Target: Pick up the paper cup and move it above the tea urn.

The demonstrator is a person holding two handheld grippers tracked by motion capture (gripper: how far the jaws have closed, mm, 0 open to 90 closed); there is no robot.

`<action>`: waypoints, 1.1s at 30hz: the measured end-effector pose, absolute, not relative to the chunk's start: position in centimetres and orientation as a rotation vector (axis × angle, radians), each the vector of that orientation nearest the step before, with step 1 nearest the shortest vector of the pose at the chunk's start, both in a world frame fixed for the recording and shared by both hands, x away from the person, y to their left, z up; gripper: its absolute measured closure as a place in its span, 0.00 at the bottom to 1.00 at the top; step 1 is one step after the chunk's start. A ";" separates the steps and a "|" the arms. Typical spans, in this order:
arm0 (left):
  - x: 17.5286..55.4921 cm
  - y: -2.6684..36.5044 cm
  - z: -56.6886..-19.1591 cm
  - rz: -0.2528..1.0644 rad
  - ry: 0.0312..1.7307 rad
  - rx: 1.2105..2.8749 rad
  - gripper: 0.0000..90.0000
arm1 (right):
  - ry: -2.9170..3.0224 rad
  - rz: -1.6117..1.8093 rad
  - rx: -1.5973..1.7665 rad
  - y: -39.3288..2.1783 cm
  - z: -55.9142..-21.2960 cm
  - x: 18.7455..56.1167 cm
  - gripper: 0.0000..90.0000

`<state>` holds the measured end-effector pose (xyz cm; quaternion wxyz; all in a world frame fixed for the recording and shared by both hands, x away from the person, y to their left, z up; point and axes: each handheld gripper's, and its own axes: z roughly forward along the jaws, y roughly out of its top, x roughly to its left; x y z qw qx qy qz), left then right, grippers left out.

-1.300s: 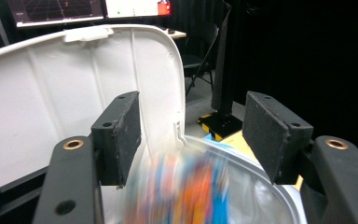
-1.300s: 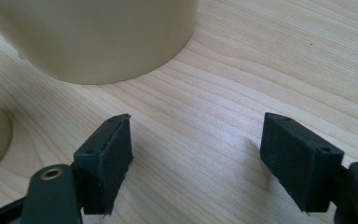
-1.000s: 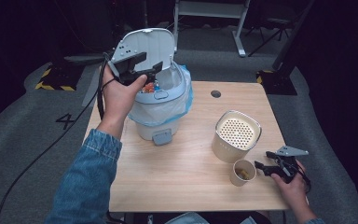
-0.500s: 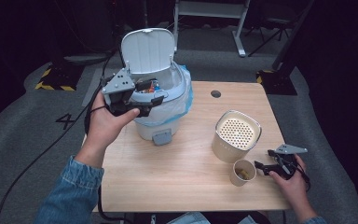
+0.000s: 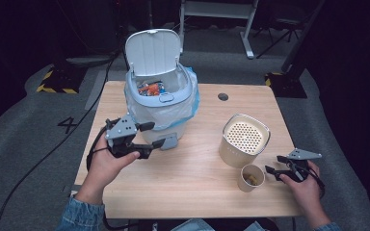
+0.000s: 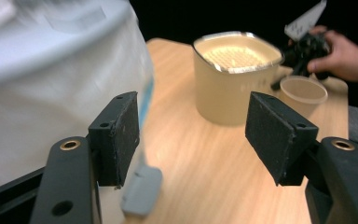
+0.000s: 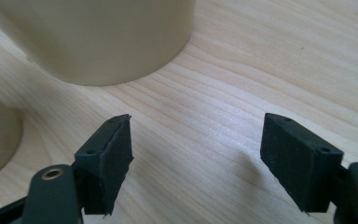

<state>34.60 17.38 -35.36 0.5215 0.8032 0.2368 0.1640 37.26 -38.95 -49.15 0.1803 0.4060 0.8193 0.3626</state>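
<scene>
One cup [image 5: 251, 176] — beside right hand-held gripper [image 5: 275, 171]

table [image 5: 192, 183]: pale wood, matt, visible grain | bin [image 5: 160, 103]: smooth white and grey-blue plastic, lined with a thin glossy plastic bag [image 5: 191, 103] | canister [image 5: 243, 140]: matt beige body, shiny metal-looking rim | cup [image 5: 251, 177]: matt paper-like wall | your left gripper [image 6: 191, 135]: black pads, rough and matt
</scene>
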 end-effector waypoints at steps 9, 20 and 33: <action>34.5 18.1 -39.5 0.404 0.616 1.946 0.41 | 2.358 1.069 1.073 -38.7 -48.4 36.1 0.38; 36.0 18.5 -43.8 0.349 0.696 2.041 0.41 | 2.422 1.083 1.026 -38.5 -48.0 34.5 0.41; 37.0 18.5 -47.5 0.288 0.826 2.191 0.42 | 2.468 1.189 0.892 -38.0 -47.9 32.3 0.32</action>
